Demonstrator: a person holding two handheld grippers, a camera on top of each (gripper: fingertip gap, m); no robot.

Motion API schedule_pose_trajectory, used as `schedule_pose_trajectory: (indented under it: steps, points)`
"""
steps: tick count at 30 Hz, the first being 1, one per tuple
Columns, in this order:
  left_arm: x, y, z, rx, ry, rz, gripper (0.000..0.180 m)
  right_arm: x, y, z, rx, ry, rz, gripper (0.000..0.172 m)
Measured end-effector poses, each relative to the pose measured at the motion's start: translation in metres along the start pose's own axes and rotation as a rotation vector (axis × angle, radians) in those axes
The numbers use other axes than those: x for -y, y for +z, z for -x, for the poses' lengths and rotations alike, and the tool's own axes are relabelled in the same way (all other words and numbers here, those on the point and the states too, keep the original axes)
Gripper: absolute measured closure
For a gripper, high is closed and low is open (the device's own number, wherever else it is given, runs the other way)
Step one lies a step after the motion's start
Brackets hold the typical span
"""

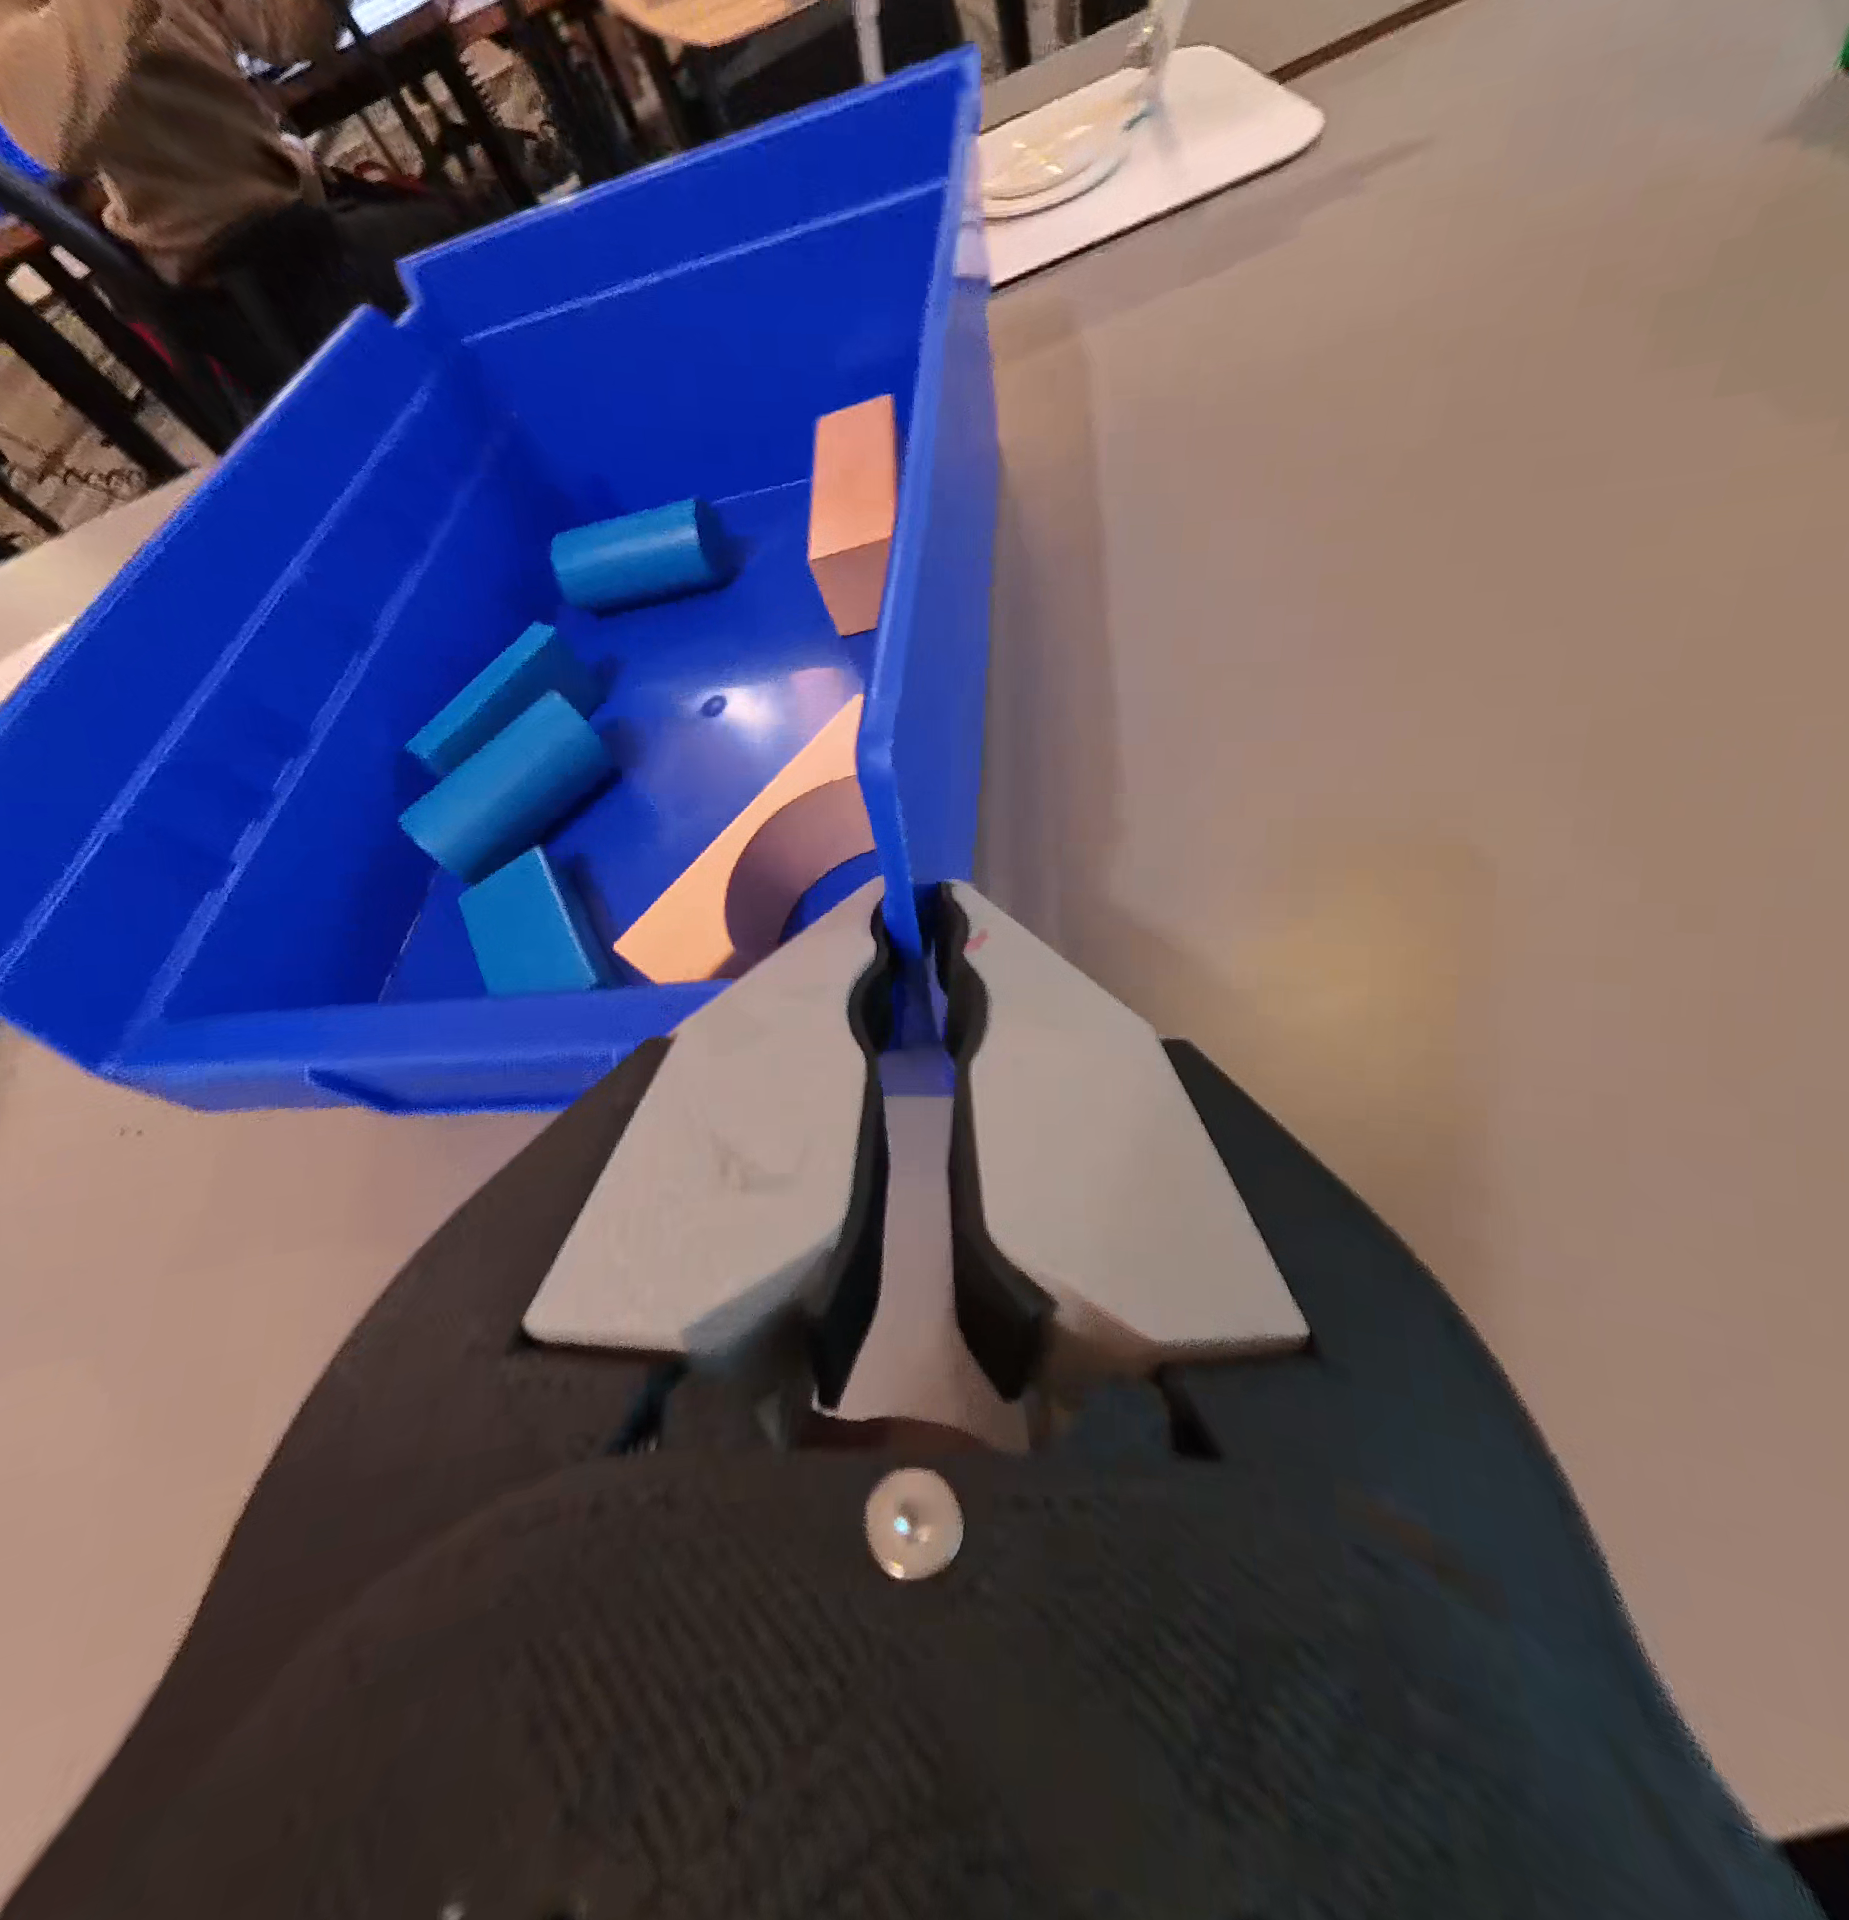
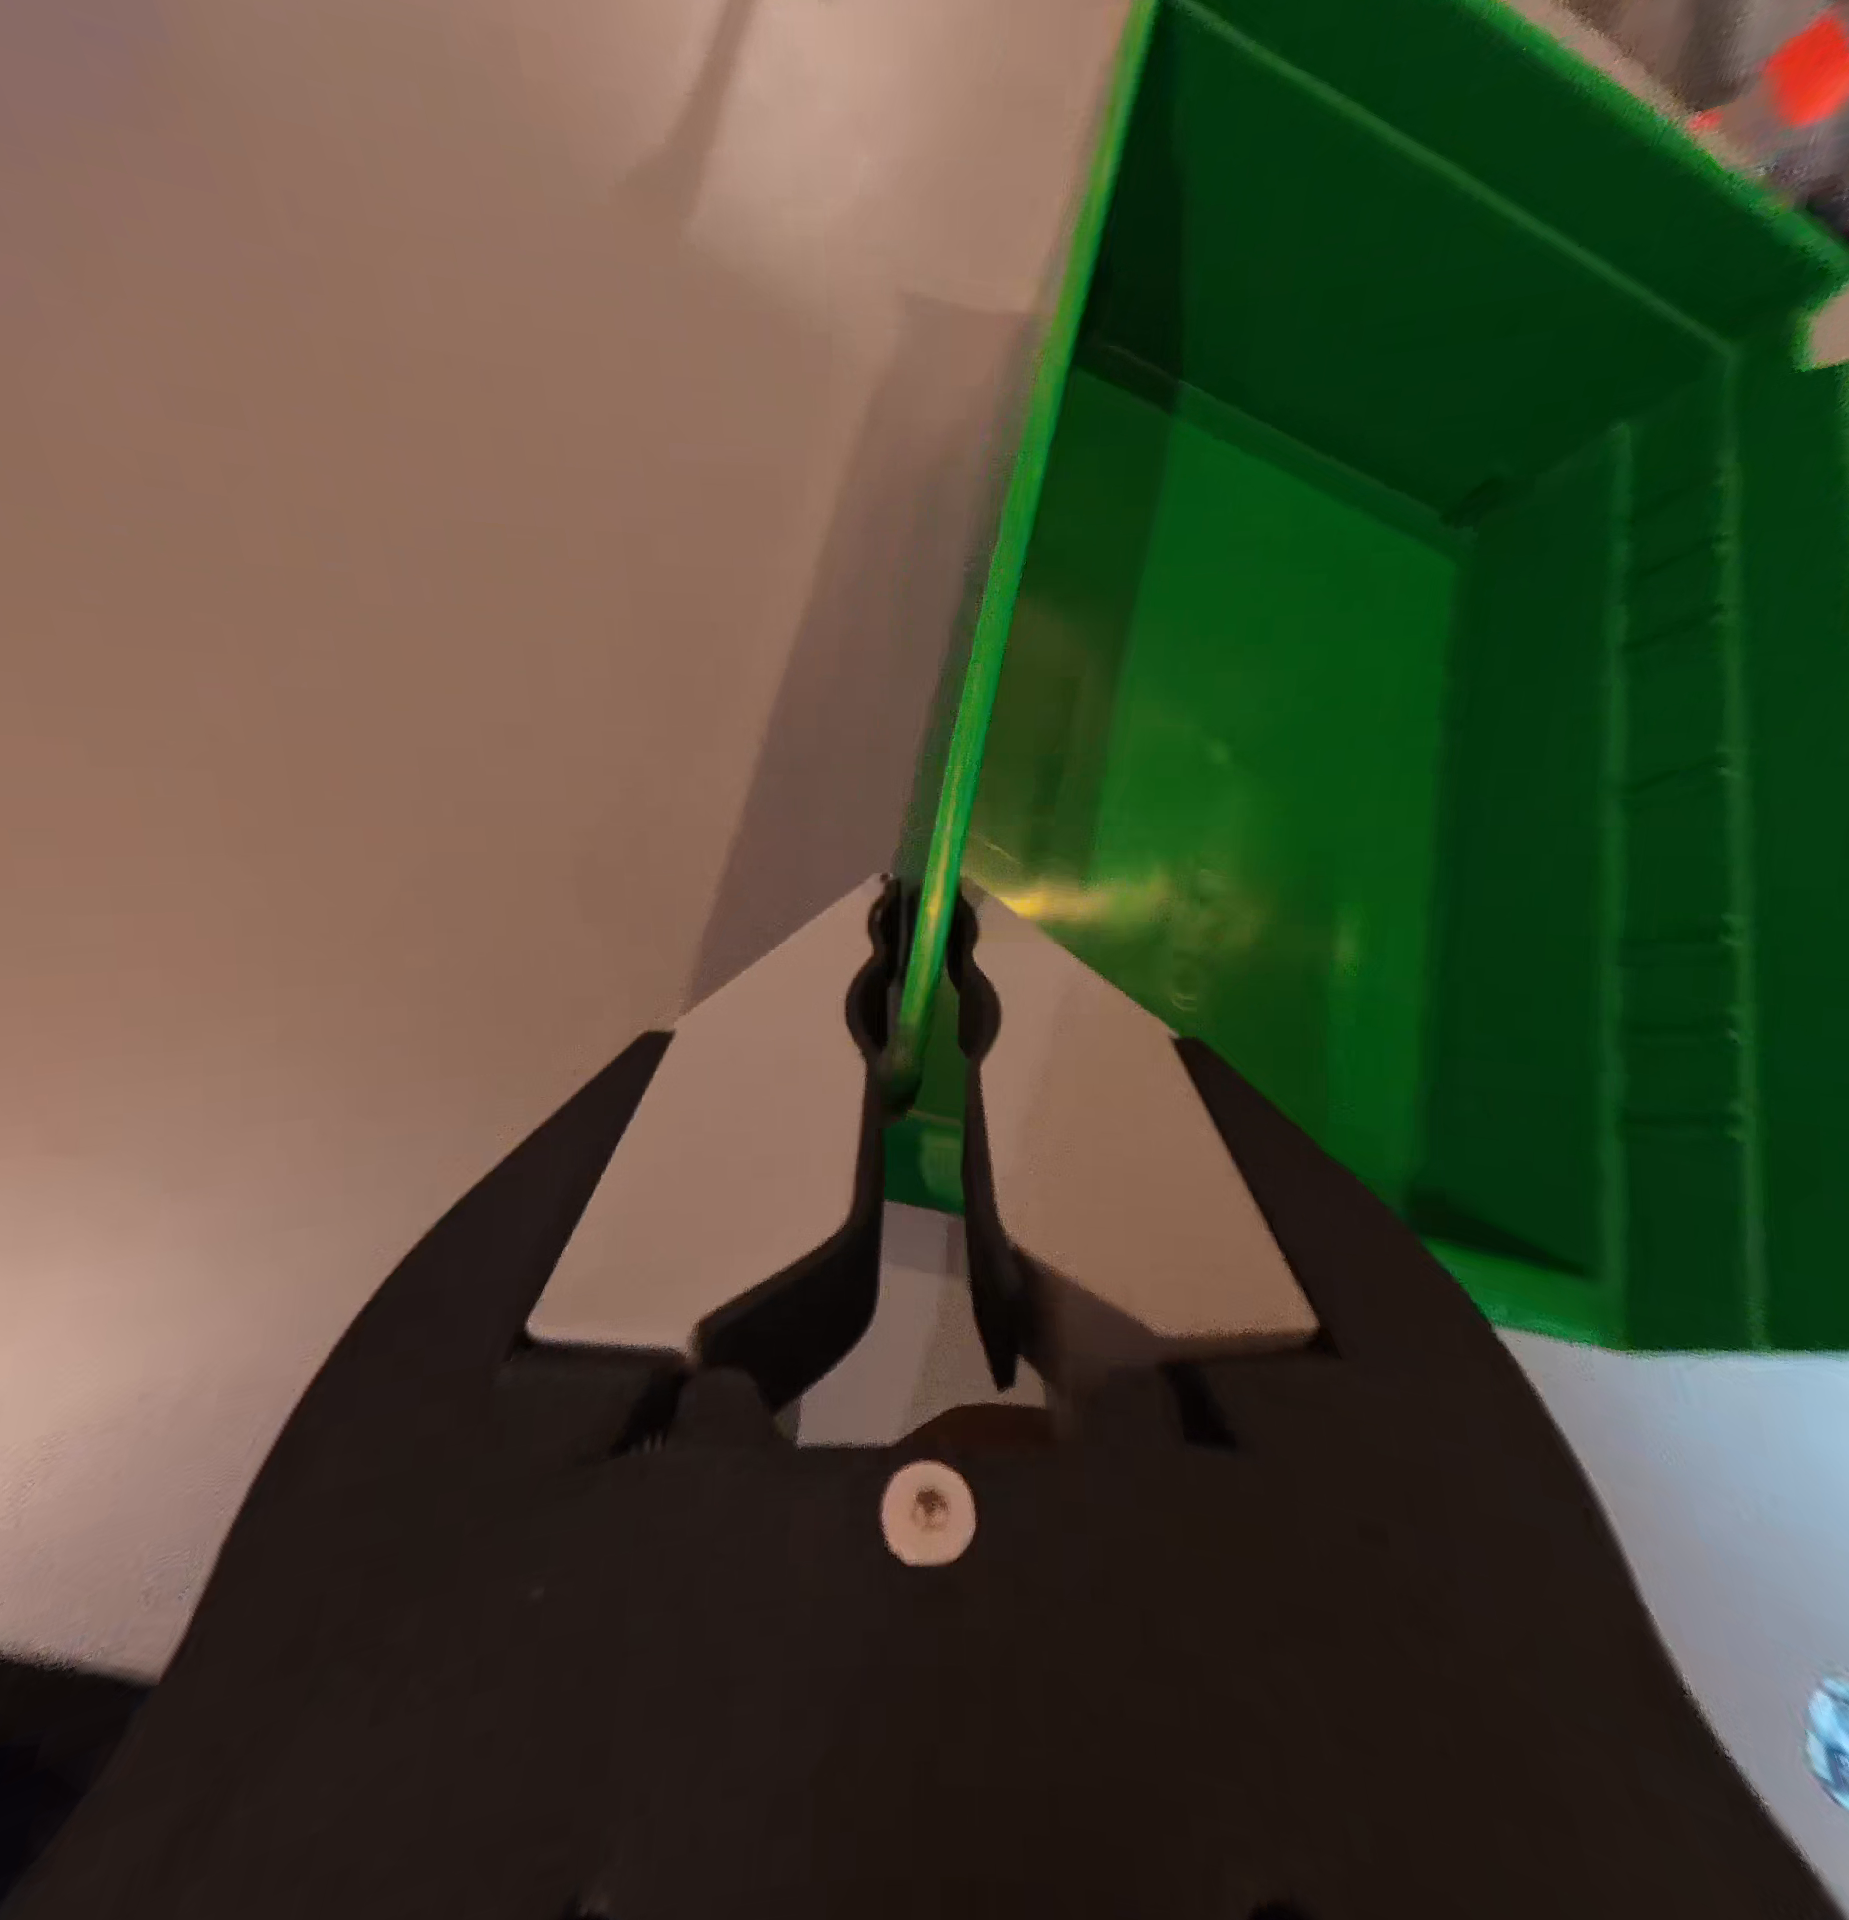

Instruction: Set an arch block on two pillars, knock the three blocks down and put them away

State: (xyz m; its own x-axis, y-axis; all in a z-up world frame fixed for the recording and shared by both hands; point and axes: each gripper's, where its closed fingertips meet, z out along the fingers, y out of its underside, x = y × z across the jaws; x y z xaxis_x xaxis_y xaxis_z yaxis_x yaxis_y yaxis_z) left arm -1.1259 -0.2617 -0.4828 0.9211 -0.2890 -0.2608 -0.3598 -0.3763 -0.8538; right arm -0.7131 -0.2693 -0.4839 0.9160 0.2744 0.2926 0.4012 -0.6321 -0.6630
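A blue plastic bin sits on the worktop, its right wall between the pads of the left hand-held gripper. Inside it, four blue wooden blocks lie along the left, an orange wooden arch block lies at the near right, and an orange rectangular block stands against the right wall farther back. Behind the bin lies a white mat carrying a clear glass. The right hand-held gripper clasps the left wall of a green plastic bin on the same worktop.

Pale beige tabletop, white mat at its far edge, dark-framed tables beyond, seated person
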Motion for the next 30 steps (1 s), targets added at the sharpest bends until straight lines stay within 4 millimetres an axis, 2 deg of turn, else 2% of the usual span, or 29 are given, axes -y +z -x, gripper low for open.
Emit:
schedule_pose_trajectory:
  steps: [4,8,10,12,15,20,23,25,27,30]
  points:
    - [0.002,-0.007,0.016,0.052,-0.036,-0.017,0.177,0.002,0.005,-0.012,-0.091,-0.002,0.019,0.167]
    - [-0.006,0.000,0.012,0.082,-0.052,-0.016,0.177,-0.002,0.008,-0.029,-0.107,0.052,0.036,0.167]
    - [-0.009,0.005,0.002,0.080,-0.067,-0.017,0.178,-0.005,0.010,-0.042,-0.124,0.082,0.038,0.166]
    - [-0.004,0.005,-0.013,0.060,-0.049,-0.035,0.178,-0.009,0.011,-0.051,-0.128,0.106,0.049,0.166]
    - [0.005,0.000,-0.034,0.014,-0.012,-0.069,0.173,-0.013,0.008,-0.049,-0.105,0.086,0.080,0.166]
    - [0.013,-0.012,-0.051,-0.094,-0.026,-0.071,0.133,-0.020,-0.009,-0.036,-0.048,0.029,0.122,0.166]
    - [0.021,-0.021,-0.050,-0.151,-0.069,-0.078,0.117,0.003,-0.036,-0.033,-0.030,0.031,-0.005,0.152]
    - [0.024,-0.028,-0.040,-0.135,-0.069,-0.089,0.114,0.021,-0.055,-0.025,0.002,0.031,-0.105,0.143]
    - [0.028,-0.034,-0.030,-0.118,-0.072,-0.104,0.113,0.041,-0.071,-0.007,0.076,0.017,-0.215,0.134]
    - [0.034,-0.042,-0.016,-0.116,-0.100,-0.131,0.113,0.070,-0.087,0.040,0.282,0.009,-0.387,0.119]
